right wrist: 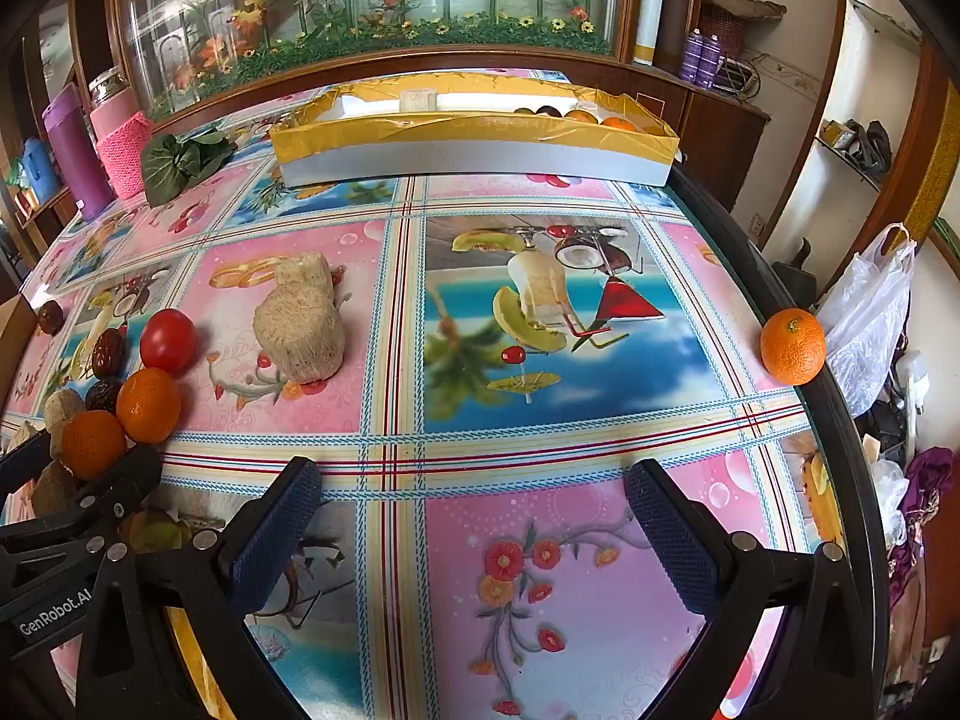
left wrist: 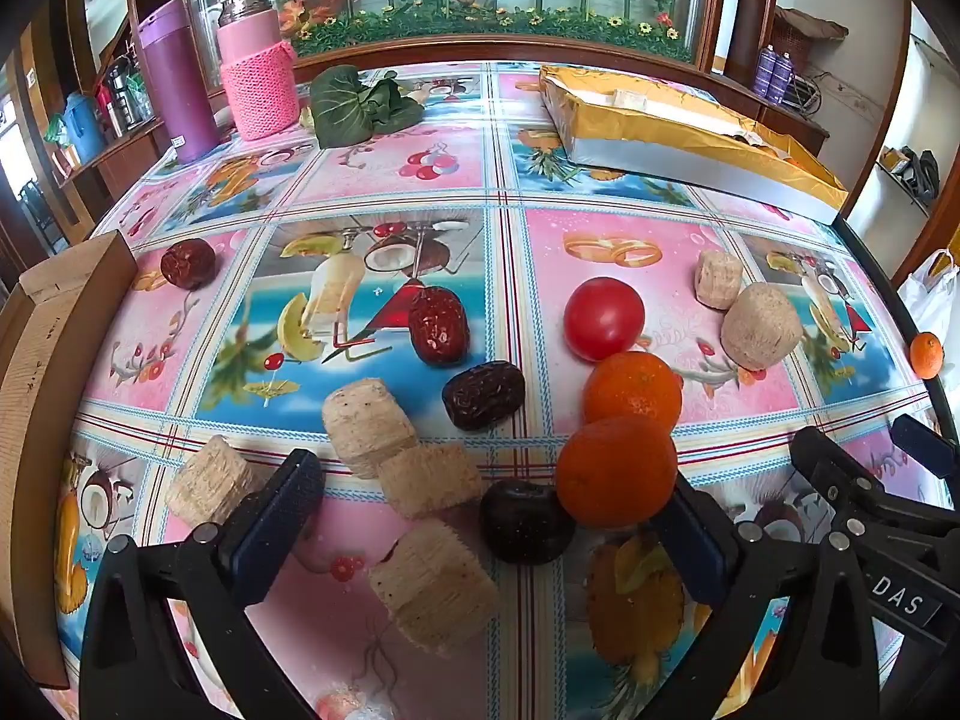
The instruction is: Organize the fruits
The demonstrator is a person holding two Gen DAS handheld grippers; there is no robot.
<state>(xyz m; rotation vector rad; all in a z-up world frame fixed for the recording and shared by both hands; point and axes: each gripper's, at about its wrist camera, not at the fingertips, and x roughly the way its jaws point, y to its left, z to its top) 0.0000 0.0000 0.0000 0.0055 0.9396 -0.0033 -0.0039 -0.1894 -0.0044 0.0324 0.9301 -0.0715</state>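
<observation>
Left wrist view: the left gripper (left wrist: 498,510) hangs over the counter (left wrist: 600,228) with its fingers (left wrist: 282,510) spread wide, gripping nothing. A dark date (left wrist: 525,521) and beige straw-like cylinders (left wrist: 432,585) lie between them; an orange (left wrist: 618,471) rests just inside the right finger, touching a second orange (left wrist: 633,390) at its 12 o'clock. A tomato (left wrist: 603,318) sits beyond, and red dates (left wrist: 438,326) lie at 10 o'clock from the pair.

Right wrist view: the right gripper (right wrist: 474,516) is likewise fully open and empty (only patterned cloth lies between its fingers (right wrist: 672,534)). A lone orange (right wrist: 792,346) sits at 2 o'clock by the counter's edge. The gold-lined box (right wrist: 474,147) stands at 12 o'clock, fruit visible in its right end.
</observation>
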